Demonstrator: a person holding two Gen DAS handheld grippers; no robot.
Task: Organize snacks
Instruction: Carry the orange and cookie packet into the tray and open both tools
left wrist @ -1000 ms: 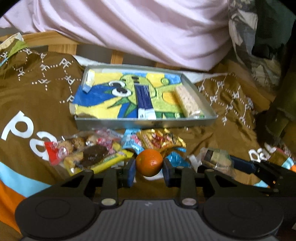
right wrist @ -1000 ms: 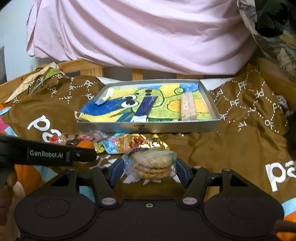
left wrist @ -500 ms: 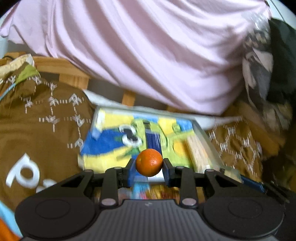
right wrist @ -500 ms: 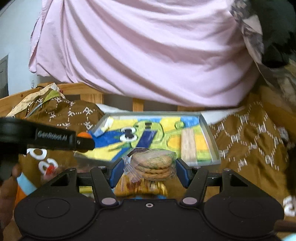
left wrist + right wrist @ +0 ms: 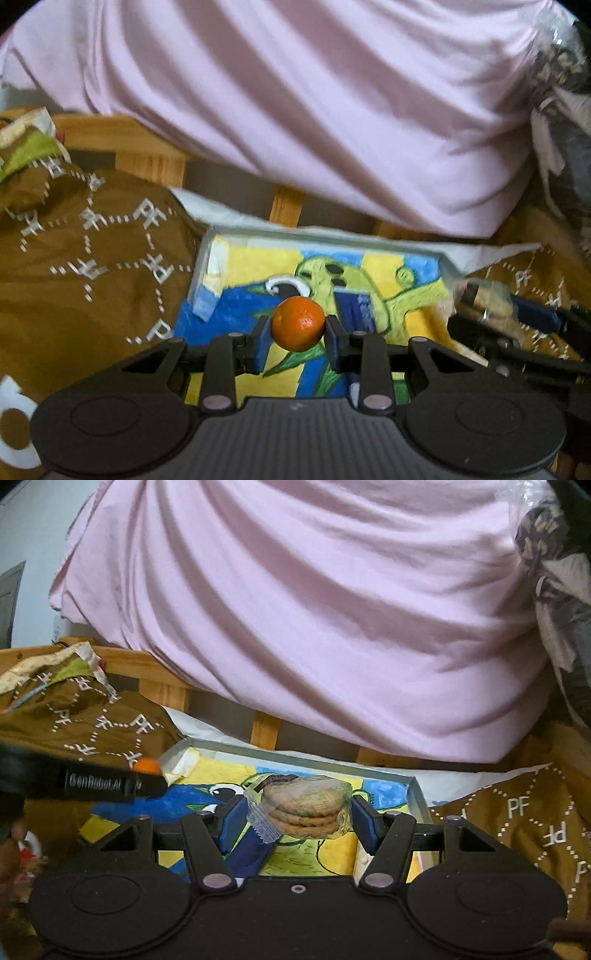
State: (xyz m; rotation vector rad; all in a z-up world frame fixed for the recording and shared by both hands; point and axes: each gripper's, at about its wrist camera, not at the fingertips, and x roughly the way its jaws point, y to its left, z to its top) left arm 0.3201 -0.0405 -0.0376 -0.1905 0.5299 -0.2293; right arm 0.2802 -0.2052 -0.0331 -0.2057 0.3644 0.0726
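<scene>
My left gripper [image 5: 298, 329] pinches a small round orange [image 5: 298, 329], glossy with a pitted skin, held above the tray [image 5: 332, 238]. My right gripper [image 5: 298, 816] clamps a clear-wrapped pack of cookies [image 5: 304, 805], a stack of flat tan rounds lying level, also over the tray. The tray is a shallow grey metal rectangle lined with a blue, yellow and green cartoon drawing; a dark blue bar [image 5: 354, 308] lies inside it near the middle.
</scene>
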